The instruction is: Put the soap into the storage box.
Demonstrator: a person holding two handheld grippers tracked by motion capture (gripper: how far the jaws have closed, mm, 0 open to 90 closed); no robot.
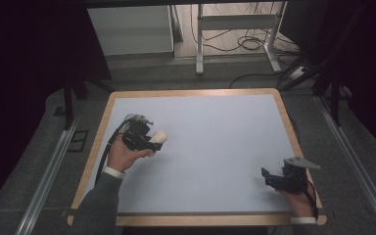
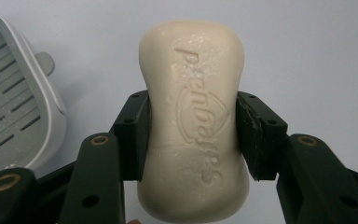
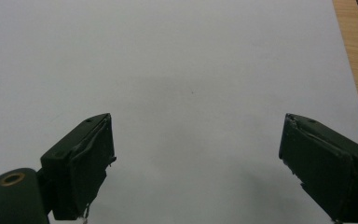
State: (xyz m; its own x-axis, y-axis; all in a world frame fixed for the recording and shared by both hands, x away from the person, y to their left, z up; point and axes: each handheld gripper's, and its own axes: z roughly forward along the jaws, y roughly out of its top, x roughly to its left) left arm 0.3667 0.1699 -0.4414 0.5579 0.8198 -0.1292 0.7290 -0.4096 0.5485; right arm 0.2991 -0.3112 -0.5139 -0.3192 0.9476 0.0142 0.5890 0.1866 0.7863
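A cream bar of soap (image 2: 193, 84) with raised lettering is clamped across its middle between the two black jaws of my left gripper (image 2: 192, 135). In the high view the soap (image 1: 159, 136) sticks out to the right of the left gripper (image 1: 149, 142), over the left half of the table. A grey slotted soap dish (image 2: 14, 107) lies on the mat just left of the soap. My right gripper (image 1: 269, 177) rests low near the front right corner; its jaws stand wide apart over bare mat (image 3: 196, 158), holding nothing.
The table is a pale blue-white mat (image 1: 215, 142) with a wooden rim (image 1: 200, 92). That wooden edge (image 3: 354, 56) shows at the right of the right gripper view. Beyond the table are a white cabinet (image 1: 132, 29), metal desk legs (image 1: 199, 44) and floor cables (image 1: 249, 44).
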